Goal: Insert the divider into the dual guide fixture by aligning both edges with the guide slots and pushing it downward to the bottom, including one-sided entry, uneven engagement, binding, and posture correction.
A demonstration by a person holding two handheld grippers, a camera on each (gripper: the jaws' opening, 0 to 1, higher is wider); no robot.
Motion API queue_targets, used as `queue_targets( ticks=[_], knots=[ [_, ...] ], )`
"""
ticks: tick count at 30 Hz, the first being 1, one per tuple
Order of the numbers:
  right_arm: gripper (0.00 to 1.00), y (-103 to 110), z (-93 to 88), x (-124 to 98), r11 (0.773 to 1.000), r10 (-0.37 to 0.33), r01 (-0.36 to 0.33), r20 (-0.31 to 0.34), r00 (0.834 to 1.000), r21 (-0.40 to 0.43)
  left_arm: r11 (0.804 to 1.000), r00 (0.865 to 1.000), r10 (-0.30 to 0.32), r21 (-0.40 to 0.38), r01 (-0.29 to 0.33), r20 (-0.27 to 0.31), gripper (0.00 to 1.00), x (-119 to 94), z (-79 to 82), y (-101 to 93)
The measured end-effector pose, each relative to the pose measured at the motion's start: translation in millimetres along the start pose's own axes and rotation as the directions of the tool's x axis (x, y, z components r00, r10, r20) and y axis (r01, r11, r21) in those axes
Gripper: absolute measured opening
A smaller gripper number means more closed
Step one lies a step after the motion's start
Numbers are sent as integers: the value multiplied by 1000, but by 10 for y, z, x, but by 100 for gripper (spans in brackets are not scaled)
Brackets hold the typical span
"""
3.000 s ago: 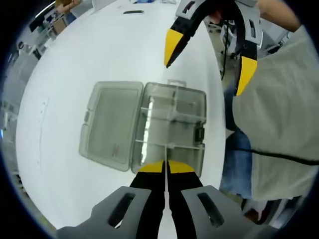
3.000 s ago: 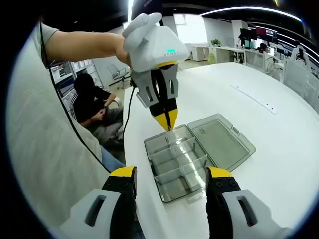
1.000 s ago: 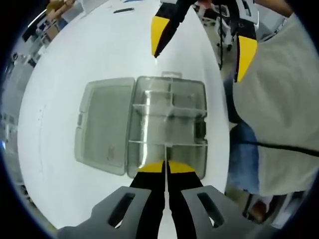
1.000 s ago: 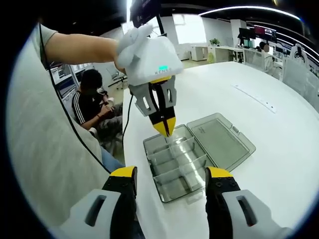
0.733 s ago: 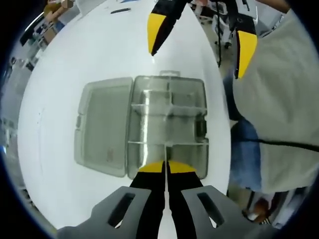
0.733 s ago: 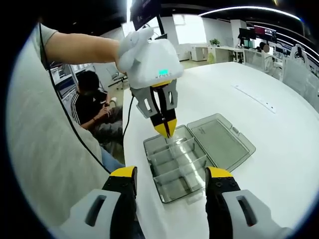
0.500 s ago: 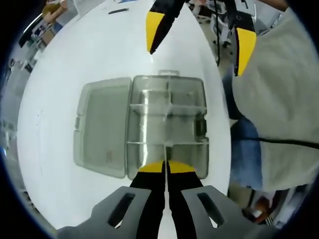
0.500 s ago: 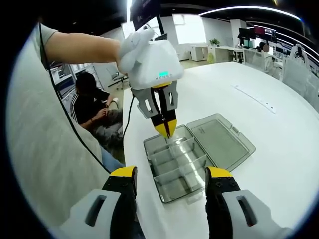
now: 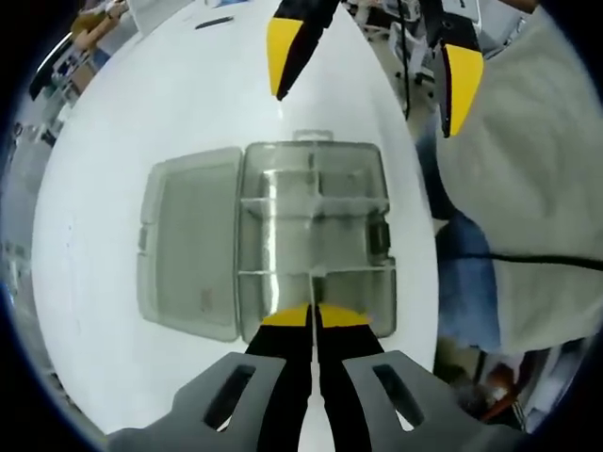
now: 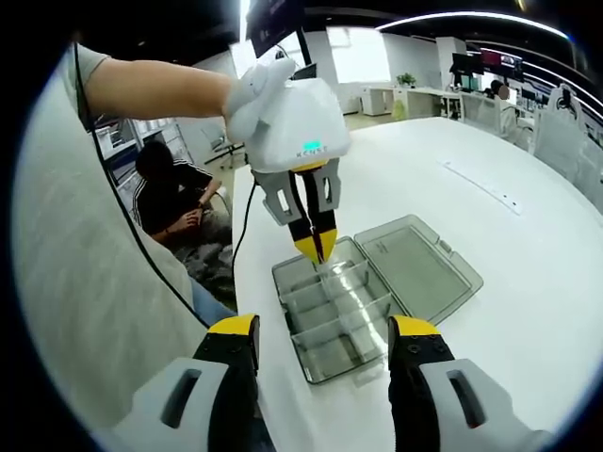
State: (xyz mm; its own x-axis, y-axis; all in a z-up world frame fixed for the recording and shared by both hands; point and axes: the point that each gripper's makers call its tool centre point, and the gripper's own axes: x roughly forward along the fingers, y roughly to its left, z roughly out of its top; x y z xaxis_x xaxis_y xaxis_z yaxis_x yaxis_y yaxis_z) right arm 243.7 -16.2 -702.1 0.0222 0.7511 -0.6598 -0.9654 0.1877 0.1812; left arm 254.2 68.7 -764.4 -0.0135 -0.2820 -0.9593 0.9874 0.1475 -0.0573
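A clear grey compartment box (image 9: 316,221) lies on the white table (image 9: 113,141), its lid (image 9: 188,240) folded open flat to the left. My left gripper (image 9: 314,316) is shut on the thin clear divider (image 9: 314,287), seen edge-on just over the box's near compartment wall. From the right gripper view, the left gripper (image 10: 316,249) hangs tips-down over the far end of the box (image 10: 334,311), whose lid (image 10: 419,268) lies to the right. My right gripper (image 10: 323,331) stands open in front of the box, holding nothing; its yellow fingertips (image 9: 283,47) show beyond the box.
The table edge (image 9: 424,245) runs close beside the box, with a person's grey shirt (image 9: 528,169) and jeans past it. A seated person (image 10: 174,193) and a cable (image 10: 242,221) are behind the table. A thin strip (image 10: 480,188) lies on the table farther right.
The left gripper has come down slightly toward the box, still shut on the divider. The box now sits squarer and a little larger in the left gripper view. The right gripper stays open.
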Motion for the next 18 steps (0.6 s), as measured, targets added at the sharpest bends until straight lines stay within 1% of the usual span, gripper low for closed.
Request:
queue_targets(
  ticks=[7, 9, 12, 18],
  knots=[
    [52, 6, -18, -9, 1000, -2, 2, 0, 1000, 5, 1000, 1000, -7, 11, 7, 5, 0, 19, -17, -3],
    [52, 11, -19, -10, 1000, -3, 3, 0, 1000, 4, 1000, 1000, -9, 7, 9, -1, 0, 31, -14, -12],
    [52, 15, -20, -4, 1000, -2, 2, -2, 1000, 3, 1000, 999, -9, 12, 9, -33, 0, 33, -5, -15],
    [52, 25, -19, -6, 1000, -1, 1, 0, 1000, 3, 1000, 999, -15, -10, 15, -43, 0, 7, -6, -7]
  ],
)
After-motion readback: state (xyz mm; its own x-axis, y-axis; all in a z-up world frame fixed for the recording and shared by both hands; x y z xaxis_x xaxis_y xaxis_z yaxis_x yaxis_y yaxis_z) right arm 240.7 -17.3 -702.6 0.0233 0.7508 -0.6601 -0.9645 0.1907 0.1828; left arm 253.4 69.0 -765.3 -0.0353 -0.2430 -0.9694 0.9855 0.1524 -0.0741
